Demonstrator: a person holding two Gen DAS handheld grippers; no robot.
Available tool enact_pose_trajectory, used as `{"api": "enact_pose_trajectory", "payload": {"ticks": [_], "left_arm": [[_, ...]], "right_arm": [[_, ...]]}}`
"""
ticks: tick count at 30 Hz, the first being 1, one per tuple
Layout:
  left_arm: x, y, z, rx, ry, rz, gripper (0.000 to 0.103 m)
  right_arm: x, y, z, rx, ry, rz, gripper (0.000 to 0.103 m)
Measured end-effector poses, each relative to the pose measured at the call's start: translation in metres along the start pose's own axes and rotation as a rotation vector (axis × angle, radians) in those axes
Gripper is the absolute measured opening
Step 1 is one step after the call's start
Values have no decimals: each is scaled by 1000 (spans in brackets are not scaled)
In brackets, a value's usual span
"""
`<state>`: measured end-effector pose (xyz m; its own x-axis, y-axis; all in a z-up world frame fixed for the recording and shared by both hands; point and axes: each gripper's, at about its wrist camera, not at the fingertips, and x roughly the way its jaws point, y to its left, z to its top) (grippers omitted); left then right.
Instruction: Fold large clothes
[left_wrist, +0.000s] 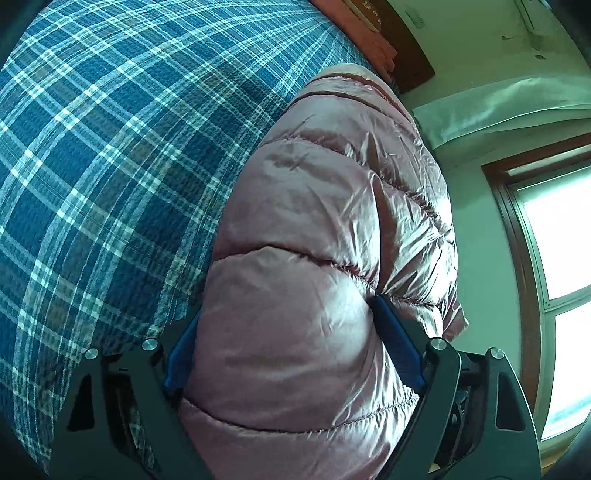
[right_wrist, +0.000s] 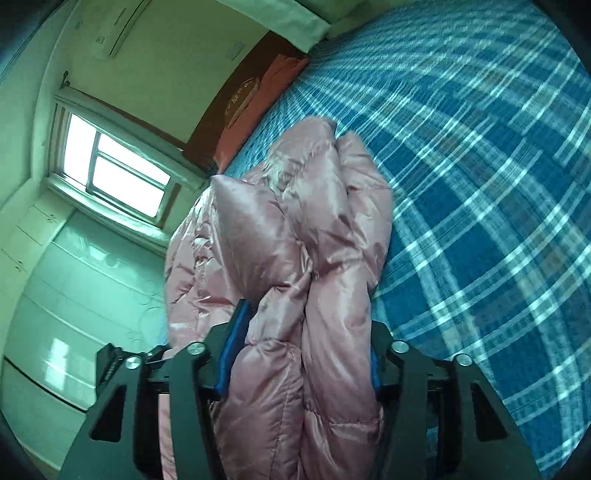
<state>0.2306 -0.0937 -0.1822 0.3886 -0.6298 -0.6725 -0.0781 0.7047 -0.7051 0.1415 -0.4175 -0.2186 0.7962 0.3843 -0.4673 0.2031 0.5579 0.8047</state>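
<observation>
Bed (left_wrist: 92, 166) fills most of both views, covered with a blue plaid sheet (right_wrist: 480, 184) whose white stripes cross in a grid. At its far end stand a dark wooden headboard (left_wrist: 410, 48) and a reddish pillow (right_wrist: 258, 99) against it. Pale walls rise behind, and a window (right_wrist: 114, 166) with a brown frame lets in bright daylight; beside it in the right wrist view stands a light wardrobe (right_wrist: 74, 295).

Jacket (left_wrist: 332, 221), a shiny pink quilted puffer, lies bunched along the edge of the bed nearest the window, touching the sheet. Its padded panels bulge between stitched seams, and its folds pile up in a long ridge that runs away from both cameras.

Left gripper (left_wrist: 291, 354) stands spread wide, with a thick roll of the jacket filling the gap; both blue pads (left_wrist: 397, 354) press into the fabric, which puckers at the right-hand pad. Right gripper (right_wrist: 301, 356) pinches a narrower bundle of the jacket (right_wrist: 295, 240), its jaws closer together, with the blue pads (right_wrist: 234, 354) dug into the padding on both sides. Black finger links with silver pivot bolts frame the bottom of each view.
</observation>
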Motion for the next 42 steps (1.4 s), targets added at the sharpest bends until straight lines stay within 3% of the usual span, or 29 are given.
{"api": "enact_pose_trajectory", "payload": {"ticks": [5, 9, 15, 22, 30, 35, 42], "left_arm": [[-3, 1, -5, 9, 0, 3, 67], [-10, 0, -10, 38, -11, -7, 54], [-20, 1, -8, 72, -20, -59, 47], [-59, 5, 18, 104, -92, -82, 44], [-102, 30, 78, 93, -217, -22, 43], [-109, 58, 109, 59, -245, 25, 43], [-89, 91, 132, -1, -212, 52, 43]], "right_arm": [[-1, 2, -3, -11, 0, 5, 46], [2, 7, -8, -3, -13, 25, 35], [1, 20, -19, -2, -34, 74, 30], [23, 65, -19, -55, -30, 155, 28], [105, 112, -15, -76, 47, 237, 28], [154, 131, -18, -84, 103, 231, 28], [183, 125, -26, -56, 145, 175, 28]]}}
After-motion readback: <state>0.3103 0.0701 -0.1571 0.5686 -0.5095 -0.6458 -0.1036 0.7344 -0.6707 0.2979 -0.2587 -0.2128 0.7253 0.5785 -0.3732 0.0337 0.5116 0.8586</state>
